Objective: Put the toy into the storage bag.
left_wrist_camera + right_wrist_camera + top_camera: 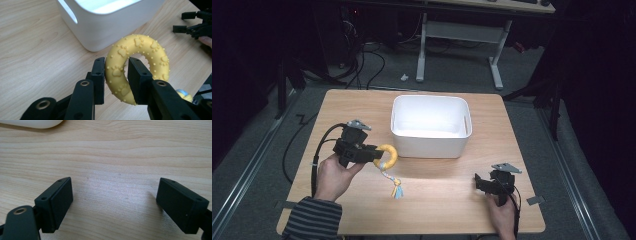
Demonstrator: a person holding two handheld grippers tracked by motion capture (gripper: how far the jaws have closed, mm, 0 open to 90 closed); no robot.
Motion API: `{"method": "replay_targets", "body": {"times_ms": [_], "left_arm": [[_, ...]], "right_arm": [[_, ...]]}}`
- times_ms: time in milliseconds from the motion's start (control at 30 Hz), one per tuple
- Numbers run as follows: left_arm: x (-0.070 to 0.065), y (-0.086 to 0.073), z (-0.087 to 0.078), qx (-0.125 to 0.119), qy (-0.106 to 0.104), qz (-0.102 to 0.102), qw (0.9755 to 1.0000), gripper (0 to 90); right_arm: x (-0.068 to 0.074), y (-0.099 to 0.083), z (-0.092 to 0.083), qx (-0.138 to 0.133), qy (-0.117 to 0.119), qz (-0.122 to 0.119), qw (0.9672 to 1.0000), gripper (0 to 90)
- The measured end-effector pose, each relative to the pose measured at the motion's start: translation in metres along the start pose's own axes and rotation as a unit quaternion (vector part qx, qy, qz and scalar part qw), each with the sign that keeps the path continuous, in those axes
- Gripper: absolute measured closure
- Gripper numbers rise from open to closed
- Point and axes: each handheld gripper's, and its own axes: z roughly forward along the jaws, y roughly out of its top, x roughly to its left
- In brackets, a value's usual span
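Observation:
A yellow rubber ring toy (140, 55) with raised paw prints and dots is held off the table by my left gripper (116, 72), whose jaws are shut on the ring's near side. In the high view the ring toy (388, 155) hangs just left of the white bin (430, 145), and a rope tail with a blue and yellow tassel (395, 187) dangles from it toward the table. My right gripper (478, 181) rests low at the table's front right, open, with bare wood between its fingers (56, 200).
The white bin (100, 27) stands empty at the table's centre back, close ahead of the ring. The wooden table (437, 200) ends near my hands. Behind it are a desk frame (497, 65) and cables on the floor.

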Motion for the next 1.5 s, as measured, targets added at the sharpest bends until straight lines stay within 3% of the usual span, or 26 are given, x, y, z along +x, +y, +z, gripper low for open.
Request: {"method": "replay_targets", "body": {"times_ms": [333, 633, 1500], "left_arm": [[-0.007, 0.027, -0.011, -0.002, -0.002, 0.016, 0.9999, 68.6], [-0.012, 0.054, -0.014, -0.009, -0.016, 0.025, 0.9995, 68.7], [-0.012, 0.103, -0.002, -0.005, -0.009, 0.025, 0.9996, 68.7]], "right_arm": [[0.0, 0.0, 0.0, 0.0, 0.0, 0.0, 1.0, 13.7], [0.0, 0.0, 0.0, 0.0, 0.0, 0.0, 1.0, 13.7], [0.0, 0.0, 0.0, 0.001, 0.001, 0.0, 1.0, 13.7]]}}
